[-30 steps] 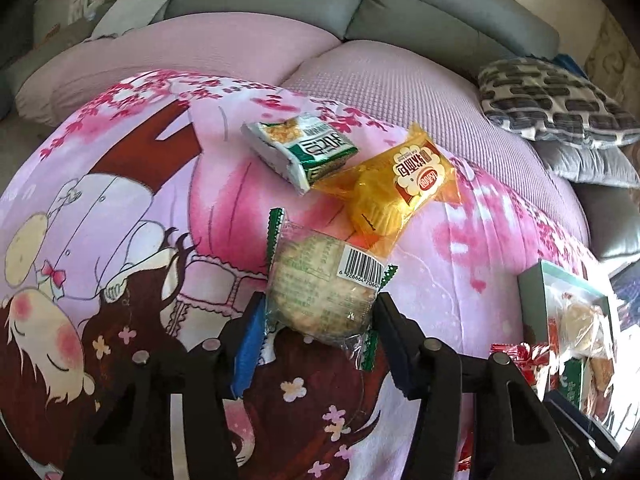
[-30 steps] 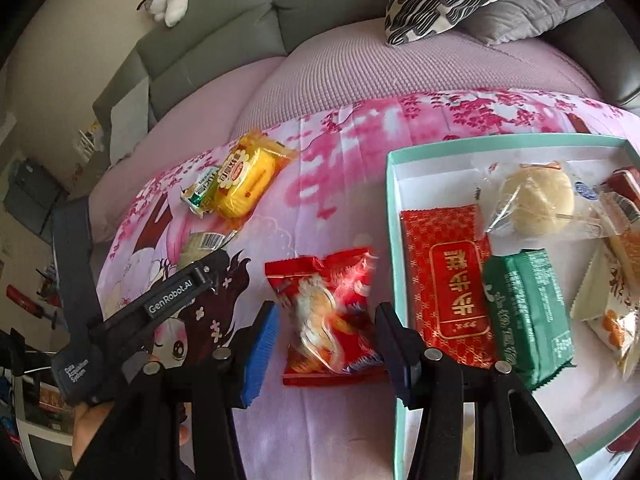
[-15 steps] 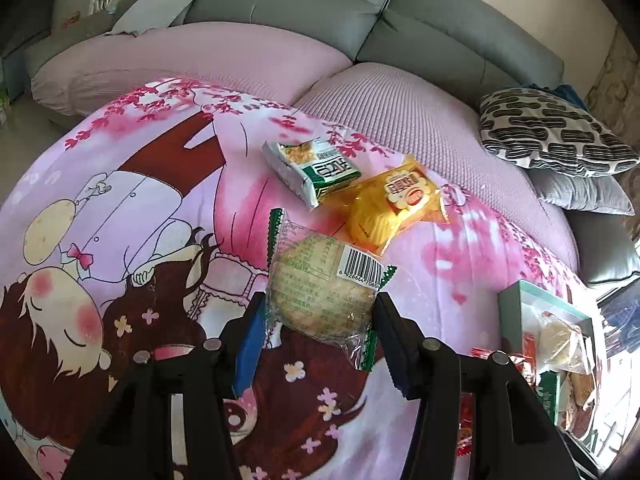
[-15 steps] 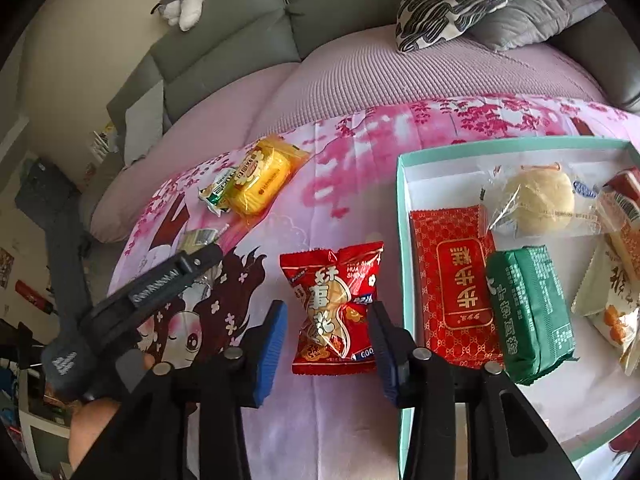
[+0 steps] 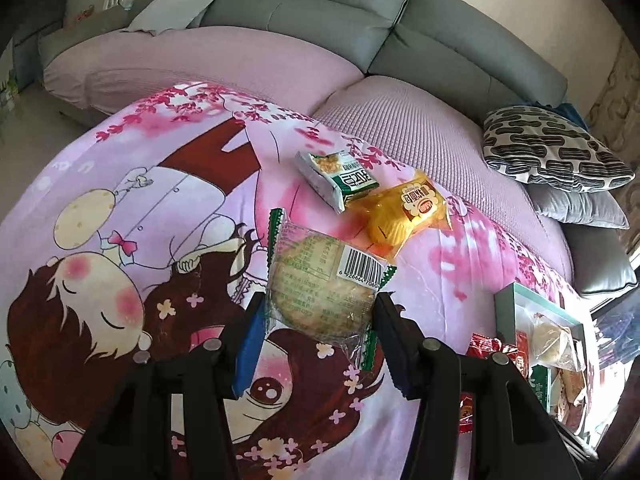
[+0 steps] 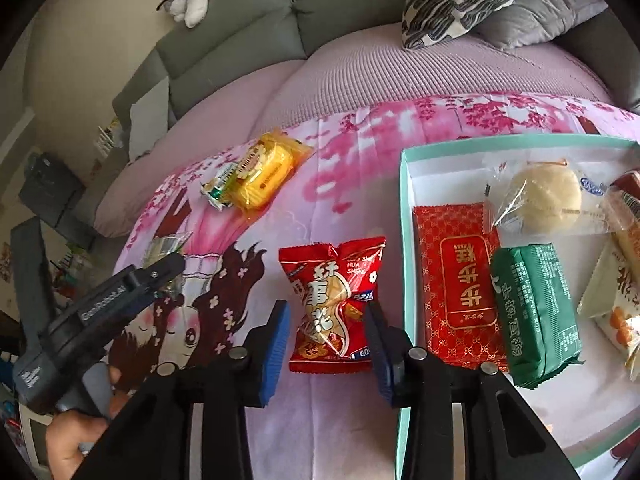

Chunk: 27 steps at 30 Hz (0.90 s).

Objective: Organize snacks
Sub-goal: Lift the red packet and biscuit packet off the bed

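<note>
The left gripper [image 5: 320,316] jaws clamp a clear crinkly-wrapped round pastry [image 5: 320,280]. The right gripper [image 6: 326,328] jaws pinch a glossy red peanut bag [image 6: 332,300] on the blanket [image 6: 360,168] beside the teal-rimmed box [image 6: 404,240] of packets.

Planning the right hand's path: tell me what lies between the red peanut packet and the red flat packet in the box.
Only the box's teal side wall separates the peanut packet from the flat red packet, shown in the right wrist view.

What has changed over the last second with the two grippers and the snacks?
The right gripper closed onto the red peanut bag. The left gripper lifted the clear-wrapped pastry off the blanket. The box and the two far packets stayed.
</note>
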{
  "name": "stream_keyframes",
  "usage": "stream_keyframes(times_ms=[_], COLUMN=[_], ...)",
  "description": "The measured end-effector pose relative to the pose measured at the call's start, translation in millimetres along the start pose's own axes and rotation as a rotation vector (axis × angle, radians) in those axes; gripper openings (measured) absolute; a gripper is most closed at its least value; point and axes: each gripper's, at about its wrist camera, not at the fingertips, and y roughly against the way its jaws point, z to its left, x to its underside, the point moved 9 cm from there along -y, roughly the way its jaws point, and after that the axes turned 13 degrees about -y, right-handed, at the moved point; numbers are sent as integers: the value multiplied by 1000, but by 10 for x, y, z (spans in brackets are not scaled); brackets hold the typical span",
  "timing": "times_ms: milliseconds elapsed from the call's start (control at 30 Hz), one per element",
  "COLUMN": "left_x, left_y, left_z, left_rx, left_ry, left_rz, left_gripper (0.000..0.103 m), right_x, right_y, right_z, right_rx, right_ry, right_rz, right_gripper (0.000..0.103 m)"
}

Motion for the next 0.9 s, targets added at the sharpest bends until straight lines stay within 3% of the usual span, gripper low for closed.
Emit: stream_keyframes(times_ms=[467, 767, 900], left_x=[25, 34, 35], left_y=[-40, -61, -65], left_z=[-42, -110, -149], left_rx=[24, 25, 28], left_ry=[5, -18, -30], left_rz=[11, 19, 21], left_gripper=[55, 55, 55], right_x=[63, 77, 72], right_y=[-227, -250, -238], right_z=[9, 47, 27], right_rx=[26, 55, 52], right_ry=[27, 62, 59], right_rz=[8, -5, -8], right_gripper=[50, 51, 46])
